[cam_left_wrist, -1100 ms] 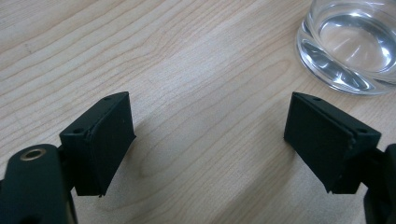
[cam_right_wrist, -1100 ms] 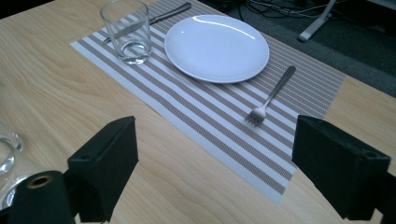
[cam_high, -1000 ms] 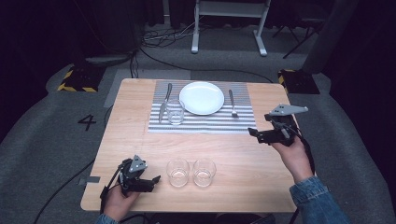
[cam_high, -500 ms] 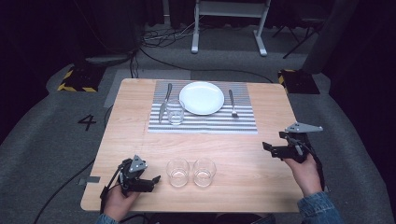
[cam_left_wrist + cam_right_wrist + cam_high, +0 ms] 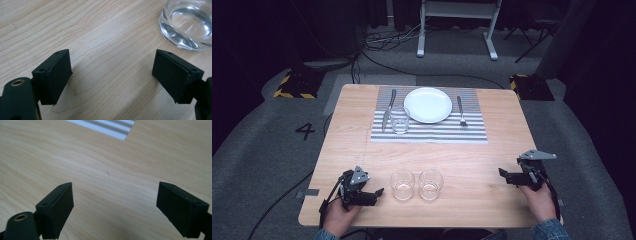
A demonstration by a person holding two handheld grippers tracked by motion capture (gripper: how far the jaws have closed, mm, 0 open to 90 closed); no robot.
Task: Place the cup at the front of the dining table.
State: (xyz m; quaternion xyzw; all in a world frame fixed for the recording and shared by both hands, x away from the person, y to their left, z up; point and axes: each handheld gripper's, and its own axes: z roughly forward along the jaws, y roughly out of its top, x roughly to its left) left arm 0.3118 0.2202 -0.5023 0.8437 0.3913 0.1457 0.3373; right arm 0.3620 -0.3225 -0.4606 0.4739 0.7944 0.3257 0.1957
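**Left tongs nearest the front pair of glasses; both tongs wide and empty**

Two empty glasses stand side by side near the front edge of the table (image 5: 492,150). The left glass (image 5: 402,184) and the right glass (image 5: 430,183) sit just beside each other, both upright. A third glass (image 5: 399,120) stands well apart on the striped mat (image 5: 432,131), beside the knife (image 5: 388,107) and the white plate (image 5: 428,104); a fork (image 5: 461,111) lies on the plate's other side.

The left tongs (image 5: 371,192) rest low at the front left corner, jaws wide apart, nothing between them. They point across the table toward the left glass, which lies just beyond their tips. In the left gripper view the thick base of that glass (image 5: 188,23) shows ahead and off to the right of the gap, not in line with it.

The right tongs (image 5: 508,176) sit near the right edge, jaws also wide and empty. In the right gripper view they look over bare wood toward a corner of the mat (image 5: 105,126). The right glass lies well to their left.

Judgement: the left hand is the nearer to the pair. A grasp on the left glass calls for a swing of the left tongs toward the glass to centre it in the gap. Being round, the glass has no preferred axis of approach.
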